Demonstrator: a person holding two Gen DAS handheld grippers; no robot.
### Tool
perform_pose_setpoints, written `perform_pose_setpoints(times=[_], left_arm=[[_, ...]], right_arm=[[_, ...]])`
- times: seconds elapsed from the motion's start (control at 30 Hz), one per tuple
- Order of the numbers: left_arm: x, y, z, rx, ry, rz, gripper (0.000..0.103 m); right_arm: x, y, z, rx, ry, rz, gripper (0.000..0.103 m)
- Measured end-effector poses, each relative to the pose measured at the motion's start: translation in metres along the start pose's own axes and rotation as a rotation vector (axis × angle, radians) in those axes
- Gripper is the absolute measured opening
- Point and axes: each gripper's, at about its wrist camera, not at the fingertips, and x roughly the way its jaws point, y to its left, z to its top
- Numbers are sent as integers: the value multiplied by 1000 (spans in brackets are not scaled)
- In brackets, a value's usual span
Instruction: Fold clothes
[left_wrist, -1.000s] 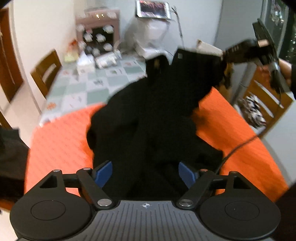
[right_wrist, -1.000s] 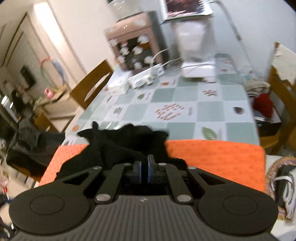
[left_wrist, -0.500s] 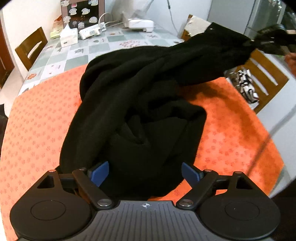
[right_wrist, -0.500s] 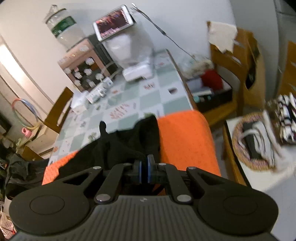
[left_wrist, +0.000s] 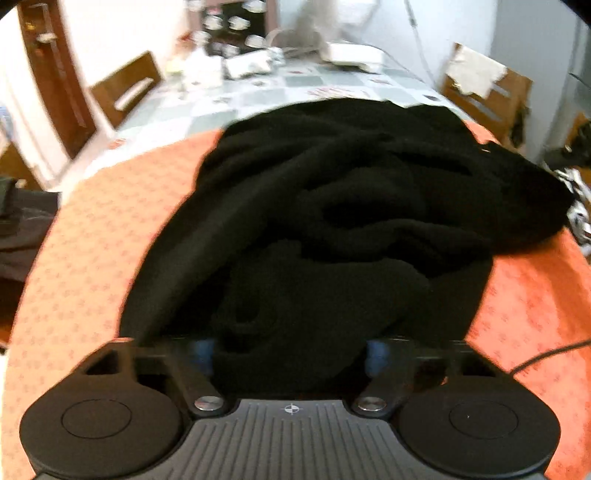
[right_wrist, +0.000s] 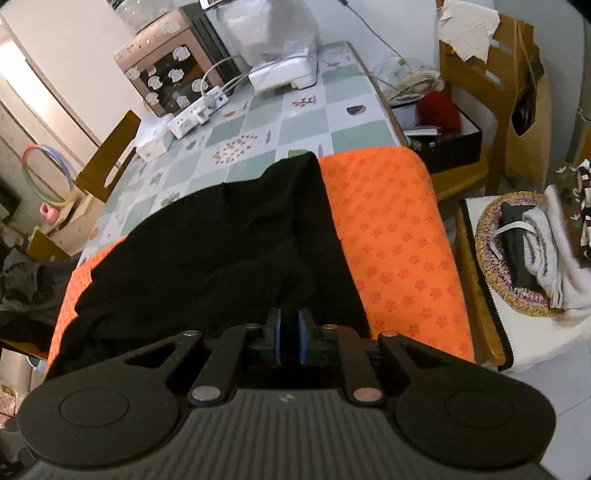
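Orange mat (left_wrist: 92, 258) carries black garment (left_wrist: 332, 221), seemingly between left fingers (left_wrist: 202, 352).

A black garment (left_wrist: 343, 221) of thick, fleecy cloth lies crumpled on the orange mat (left_wrist: 92, 258), bunched into heavy rolls and deep creases rather than spread flat. It covers the middle of the mat, leaving bare orange on both sides, and its far edge reaches just past the mat's far edge. In the right wrist view the same garment (right_wrist: 221, 251) runs from the mat's far edge to its near edge, its right border falling fairly straight.
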Motion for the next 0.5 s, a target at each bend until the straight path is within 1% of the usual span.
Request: perform_pose_setpoints(times=[0.03,0.07,0.1,0.13,0.17,0.23,0.27,0.33,0.4,0.5], left_arm=[[-3,4,0,-15,-5,18,40],[-7,10,1,-44,-18,21,35],[-12,16,2,-68,-33,28,29],[-18,19,4,-77,-53,50,26],[-24,23,6,-85,-73,72,25],[-35,31,15,-96,-116,126,22],[-40,36,20,-106,-134,150,22],[-49,50,34,-124,-172,190,22],[-55,64,52,-133,-199,221,21],[-58,85,86,-122,-241,273,21]], right_arm=[[4,0,0,-4,6,5,14],[7,-1,-1,-9,12,9,16],[10,-1,-2,-17,20,6,22],[13,-1,-4,-25,28,3,28],[15,-1,-5,-38,35,-4,30],[16,2,-9,-77,50,-5,40],[16,4,-11,-97,55,-2,43],[15,8,-14,-137,67,20,54],[13,14,-19,-174,76,37,57],[10,24,-25,-224,88,50,57]])
